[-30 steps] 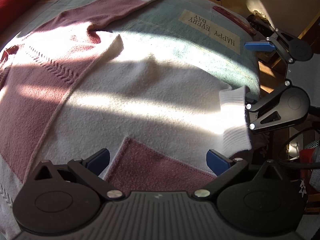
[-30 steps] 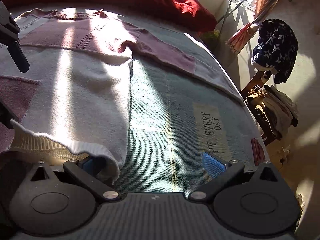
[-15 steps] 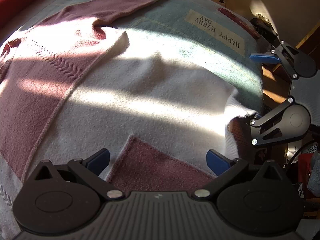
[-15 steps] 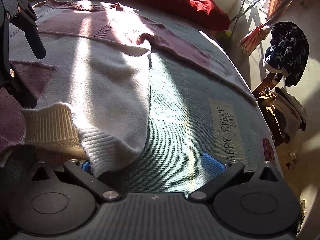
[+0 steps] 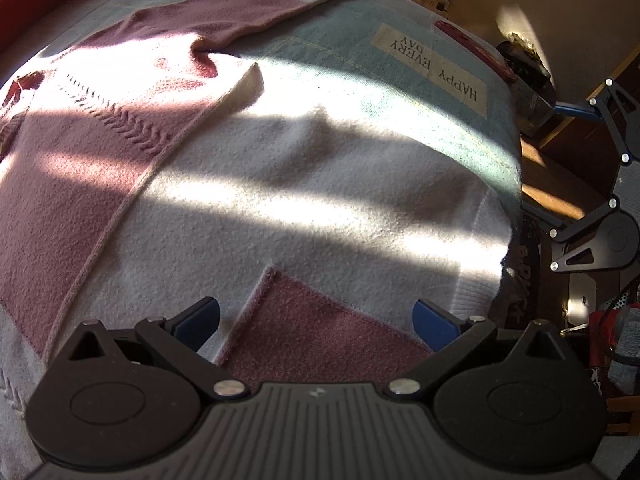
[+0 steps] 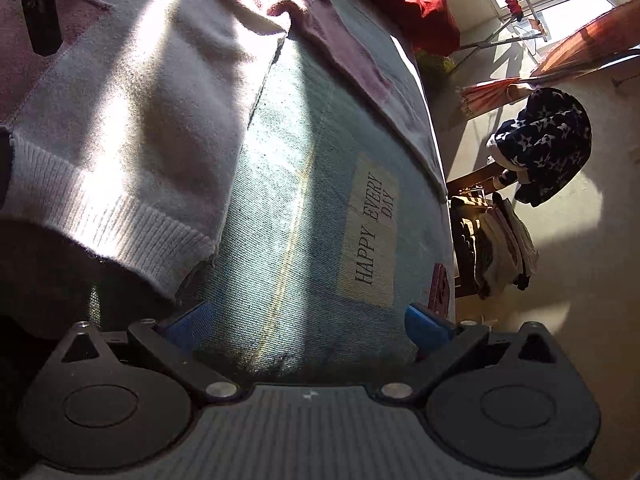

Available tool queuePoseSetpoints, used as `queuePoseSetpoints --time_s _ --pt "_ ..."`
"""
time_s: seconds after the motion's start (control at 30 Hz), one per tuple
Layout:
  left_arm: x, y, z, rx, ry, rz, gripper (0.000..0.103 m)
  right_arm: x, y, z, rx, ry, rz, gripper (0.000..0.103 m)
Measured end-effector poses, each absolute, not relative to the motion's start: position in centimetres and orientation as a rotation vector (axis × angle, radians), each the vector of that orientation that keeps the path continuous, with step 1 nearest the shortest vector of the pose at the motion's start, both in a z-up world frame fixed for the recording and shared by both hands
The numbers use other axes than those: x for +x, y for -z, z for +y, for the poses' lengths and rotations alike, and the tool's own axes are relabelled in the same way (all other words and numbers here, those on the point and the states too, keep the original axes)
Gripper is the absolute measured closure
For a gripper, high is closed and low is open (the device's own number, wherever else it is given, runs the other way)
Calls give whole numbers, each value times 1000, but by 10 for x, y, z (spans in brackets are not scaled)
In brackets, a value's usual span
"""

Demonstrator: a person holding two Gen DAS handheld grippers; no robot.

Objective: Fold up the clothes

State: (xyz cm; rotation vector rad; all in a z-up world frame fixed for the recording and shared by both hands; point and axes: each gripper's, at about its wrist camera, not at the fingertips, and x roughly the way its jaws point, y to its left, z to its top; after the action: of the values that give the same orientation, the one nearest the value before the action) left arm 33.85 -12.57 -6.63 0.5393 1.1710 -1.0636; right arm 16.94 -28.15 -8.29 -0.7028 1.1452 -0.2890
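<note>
Pink-and-white knit, the sweater lies spread flat on the bed, whose pale green cover carries a "HAPPY EVERY DAY" label. Its ribbed hem hangs at the bed's edge, one sleeve stretched away across the cover. Left tool hovers just above the sweater, blue pads wide apart — gripping nothing. Right tool sits off the corner of the hem, equally wide and empty.
</note>
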Motion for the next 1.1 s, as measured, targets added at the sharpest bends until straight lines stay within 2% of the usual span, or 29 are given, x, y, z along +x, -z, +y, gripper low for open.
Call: queuePoseSetpoints --time_s 0.2,0.37,0.5,0.73,0.83,0.97,1.1 --pt "346 68 -124 540 1034 1145 1 199 57 -283 -513 295 1006 0" --pt "348 68 -119 583 1003 1108 1 248 66 -263 -465 191 903 0" --pt "346 76 -102 628 955 1116 1 252 90 -257 -463 165 982 0" --pt "322 84 -54 573 864 1237 1 212 83 -264 -412 148 1115 0" --pt "319 74 -42 554 837 1235 1 221 67 -252 -402 45 1040 0" --pt "331 66 -29 547 756 1194 1 269 57 -236 -209 -150 958 0" --pt "343 73 -15 515 658 1175 1 307 76 -232 -40 -219 995 0"
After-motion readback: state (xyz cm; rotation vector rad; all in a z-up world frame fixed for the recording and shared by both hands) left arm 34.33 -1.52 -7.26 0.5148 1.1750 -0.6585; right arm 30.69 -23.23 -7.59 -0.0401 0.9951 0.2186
